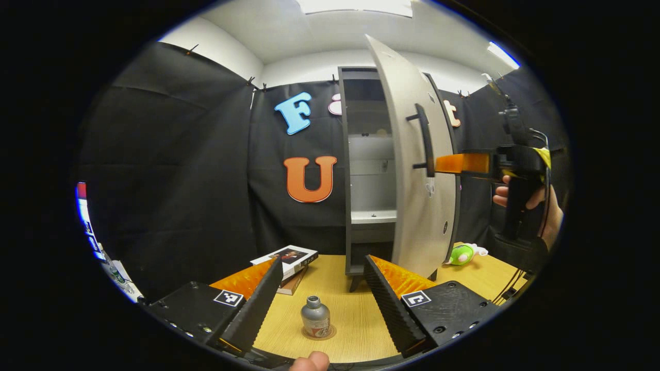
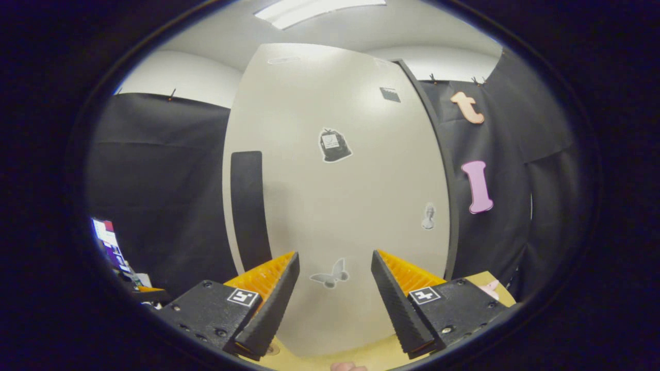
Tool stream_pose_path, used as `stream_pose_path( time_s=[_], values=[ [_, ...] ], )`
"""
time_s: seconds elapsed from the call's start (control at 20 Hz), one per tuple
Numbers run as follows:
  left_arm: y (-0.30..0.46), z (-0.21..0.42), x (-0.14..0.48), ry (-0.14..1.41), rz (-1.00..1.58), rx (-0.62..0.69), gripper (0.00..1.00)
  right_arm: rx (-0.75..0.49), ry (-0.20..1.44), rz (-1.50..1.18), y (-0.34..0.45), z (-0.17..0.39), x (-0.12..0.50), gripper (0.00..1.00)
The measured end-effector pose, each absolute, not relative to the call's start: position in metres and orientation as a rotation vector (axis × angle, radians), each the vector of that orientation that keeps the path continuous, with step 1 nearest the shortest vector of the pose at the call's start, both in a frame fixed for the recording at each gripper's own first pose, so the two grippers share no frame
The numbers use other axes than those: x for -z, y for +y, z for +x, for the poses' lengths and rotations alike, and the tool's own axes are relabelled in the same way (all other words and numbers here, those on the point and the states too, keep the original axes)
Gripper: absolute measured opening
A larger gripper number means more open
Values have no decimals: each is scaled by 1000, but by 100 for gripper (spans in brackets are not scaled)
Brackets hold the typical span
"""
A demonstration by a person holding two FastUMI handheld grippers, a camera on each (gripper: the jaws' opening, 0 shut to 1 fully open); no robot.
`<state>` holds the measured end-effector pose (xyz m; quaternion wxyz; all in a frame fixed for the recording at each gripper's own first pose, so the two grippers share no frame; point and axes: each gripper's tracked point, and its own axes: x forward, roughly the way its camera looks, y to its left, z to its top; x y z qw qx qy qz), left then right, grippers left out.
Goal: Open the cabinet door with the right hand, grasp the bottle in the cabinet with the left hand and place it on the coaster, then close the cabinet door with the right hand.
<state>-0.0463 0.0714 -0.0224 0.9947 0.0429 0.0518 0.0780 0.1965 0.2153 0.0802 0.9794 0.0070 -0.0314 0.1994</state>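
- Left gripper (image 1: 319, 288) released, ridged fingers spread; between them a small silvery metal bottle (image 1: 315, 318) stands upright on a round coaster (image 1: 328, 334) on the wood-grain table (image 1: 356, 309)
- Right gripper (image 2: 334, 281) released, facing the smooth pale cabinet door (image 2: 335, 196); door ajar, bar handle (image 1: 424, 139)
- Cabinet (image 1: 368, 170) shelves bare

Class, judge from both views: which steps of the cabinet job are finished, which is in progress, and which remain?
Done: the cabinet door is open, and the bottle stands on the coaster, with the left gripper open above it. In hand: the right gripper, fingers apart, faces the door's front near the handle. Left: closing the door.
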Motion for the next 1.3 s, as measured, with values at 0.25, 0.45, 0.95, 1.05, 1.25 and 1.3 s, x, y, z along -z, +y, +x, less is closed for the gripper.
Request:
stream_pose_path(
  time_s=[0.25, 0.45, 0.95, 1.05, 1.25, 1.3],
  values=[
    [77, -50, 24, 107, 83, -180, 95, -392, -70, 23, 223, 214, -79, 92],
    [79, -52, 23, 103, 77, -193, 95, -364, -86, 6, 204, 191, -80, 92],
    [45, -53, -1, 30, 60, -151, 95, -135, -120, -36, 77, 86, -62, 92],
    [35, -54, -3, 17, 67, -133, 95, -83, -114, -11, 53, 68, -54, 92],
    [10, -55, 6, 28, 67, -86, 95, 55, -110, -60, 14, 37, -30, 92],
    [4, -56, 6, 27, 66, -78, 95, 77, -107, -84, 9, 31, -23, 92]
  ],
)
